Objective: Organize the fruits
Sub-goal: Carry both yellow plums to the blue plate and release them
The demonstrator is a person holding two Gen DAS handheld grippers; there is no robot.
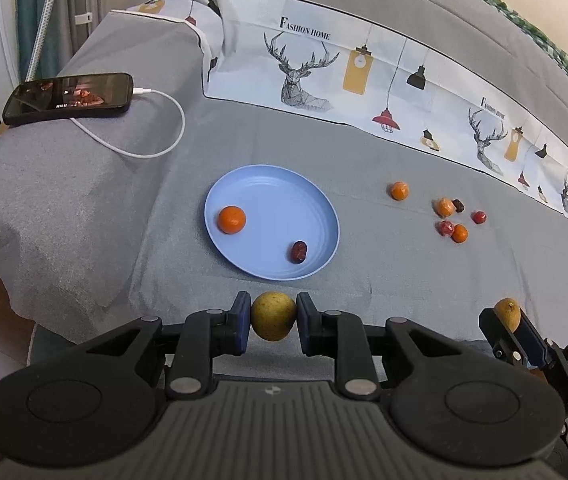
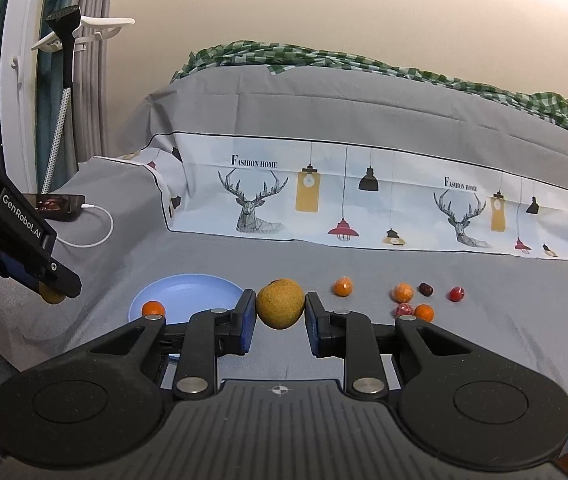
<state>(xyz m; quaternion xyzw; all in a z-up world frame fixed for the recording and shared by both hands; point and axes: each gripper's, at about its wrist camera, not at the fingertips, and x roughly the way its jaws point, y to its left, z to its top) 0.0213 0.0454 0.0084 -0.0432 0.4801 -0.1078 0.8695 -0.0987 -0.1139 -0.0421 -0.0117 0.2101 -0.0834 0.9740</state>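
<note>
My left gripper (image 1: 273, 322) is shut on a yellow-green round fruit (image 1: 273, 316), held just in front of the blue plate (image 1: 312, 196). The plate holds a small orange (image 1: 231, 219) and a red date (image 1: 299, 251). My right gripper (image 2: 279, 310) is shut on a brownish-yellow round fruit (image 2: 280, 303), right of the plate (image 2: 187, 290); it also shows in the left wrist view (image 1: 507, 314). Several small oranges and red fruits (image 1: 452, 220) lie loose on the grey cloth to the right, also in the right wrist view (image 2: 408, 298).
A phone (image 1: 67, 96) with a white charging cable (image 1: 155, 136) lies on the raised left cushion. A printed deer-pattern cloth (image 1: 364, 68) covers the backrest behind. The cloth's front edge drops off near both grippers.
</note>
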